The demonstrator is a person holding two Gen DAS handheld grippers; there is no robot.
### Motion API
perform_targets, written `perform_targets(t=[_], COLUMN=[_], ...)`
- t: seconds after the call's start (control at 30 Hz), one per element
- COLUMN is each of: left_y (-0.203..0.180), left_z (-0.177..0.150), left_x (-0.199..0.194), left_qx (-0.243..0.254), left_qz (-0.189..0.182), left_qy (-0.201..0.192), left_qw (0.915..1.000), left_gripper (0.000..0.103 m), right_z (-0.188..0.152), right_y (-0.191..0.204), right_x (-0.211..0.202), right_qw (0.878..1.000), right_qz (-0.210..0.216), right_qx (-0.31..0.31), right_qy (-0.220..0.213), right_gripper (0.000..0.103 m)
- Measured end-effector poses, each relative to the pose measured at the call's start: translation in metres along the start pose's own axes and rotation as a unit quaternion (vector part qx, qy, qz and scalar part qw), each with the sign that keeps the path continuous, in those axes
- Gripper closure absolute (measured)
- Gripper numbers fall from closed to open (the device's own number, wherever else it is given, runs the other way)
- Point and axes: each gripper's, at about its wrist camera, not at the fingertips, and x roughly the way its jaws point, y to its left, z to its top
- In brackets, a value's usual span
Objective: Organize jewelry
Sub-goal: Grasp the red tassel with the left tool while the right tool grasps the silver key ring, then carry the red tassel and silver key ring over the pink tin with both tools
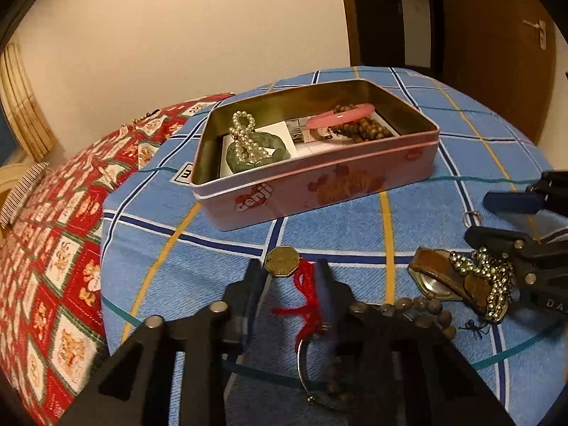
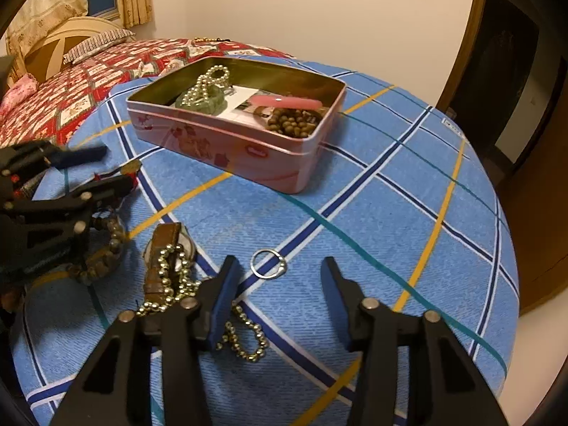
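Observation:
An open pink tin (image 1: 319, 191) (image 2: 227, 149) sits on the blue plaid cloth and holds a pearl string, a green jade bangle (image 1: 255, 154), a pink bangle (image 1: 340, 113) and brown beads. My left gripper (image 1: 289, 269) is open, its jaws either side of a red-corded octagonal brass charm (image 1: 282, 256) lying on the cloth. My right gripper (image 2: 280, 269) is open above a small silver ring (image 2: 268, 264). A brown-strapped watch (image 2: 167, 248) with a gold bead chain (image 2: 184, 284) over it and a wooden bead bracelet (image 2: 106, 252) lie between the grippers.
The cloth-covered round table (image 2: 390, 213) curves off to the right and front. A bed with a red patterned quilt (image 1: 53, 248) lies to the left. A dark wooden door (image 1: 497, 53) stands behind the table.

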Motion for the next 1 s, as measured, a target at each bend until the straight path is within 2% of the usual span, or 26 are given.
perform_targets(t=[0.07, 0.13, 0.17, 0.47, 0.5, 0.53, 1.0], left_y=[0.0, -0.001, 0.0, 0.015, 0.016, 0.017, 0.03], left_z=[0.0, -0.001, -0.001, -0.002, -0.001, 0.0, 0.009], left_x=[0.001, 0.001, 0.0, -0.01, -0.011, -0.013, -0.036], left_qx=[0.001, 0.0, -0.001, -0.036, -0.036, -0.037, -0.045], left_qz=[-0.007, -0.012, -0.015, -0.022, -0.022, -0.021, -0.011], left_qy=[0.004, 0.005, 0.003, -0.015, -0.017, -0.019, -0.046], left_qw=[1.0, 0.9999, 0.9999, 0.999, 0.999, 0.9989, 0.9978], left_gripper=[0.095, 0.1, 0.102, 0.103, 0.103, 0.103, 0.103], right_z=[0.0, 0.001, 0.001, -0.002, -0.001, -0.001, -0.002], right_y=[0.003, 0.007, 0.008, 0.005, 0.005, 0.005, -0.003], right_x=[-0.001, -0.001, -0.001, -0.003, -0.004, -0.006, -0.015], right_qw=[1.0, 1.0, 1.0, 1.0, 1.0, 1.0, 1.0], right_qz=[0.006, 0.014, 0.015, 0.007, 0.005, 0.003, 0.006], right_qx=[-0.003, -0.008, -0.01, -0.005, -0.005, -0.005, 0.004], right_qy=[0.001, 0.002, 0.002, -0.002, -0.003, -0.005, -0.023], right_gripper=[0.067, 0.08, 0.081, 0.082, 0.093, 0.094, 0.094])
